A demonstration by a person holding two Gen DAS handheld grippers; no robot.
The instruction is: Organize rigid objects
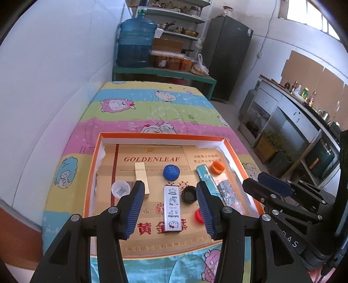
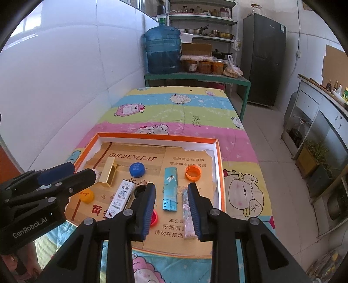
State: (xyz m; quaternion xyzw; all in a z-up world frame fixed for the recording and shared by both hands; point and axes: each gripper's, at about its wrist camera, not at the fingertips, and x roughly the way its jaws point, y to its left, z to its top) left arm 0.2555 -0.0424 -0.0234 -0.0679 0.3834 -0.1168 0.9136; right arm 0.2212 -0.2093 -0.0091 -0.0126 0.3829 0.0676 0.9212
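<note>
Hovering empty, both the left gripper (image 1: pixel 170 209) and right gripper (image 2: pixel 171 210) stand spread above the tray (image 1: pixel 152 136).

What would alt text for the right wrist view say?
An open, empty right hand-held gripper hovers over an orange-rimmed tray on a cartoon bedspread. The tray holds lighters, including a teal lighter, and bottle caps, such as a blue cap.

Blue water jug (image 2: pixel 163 51) on green bench (image 2: pixel 196 76); jars (image 2: pixel 204 66), possibly preserves, beside it. Dark fridge (image 2: pixel 264 58) right. Shelves (image 2: pixel 202 19) behind. Cartoon-sheep blanket (image 2: pixel 174 113) covers surface.
</note>
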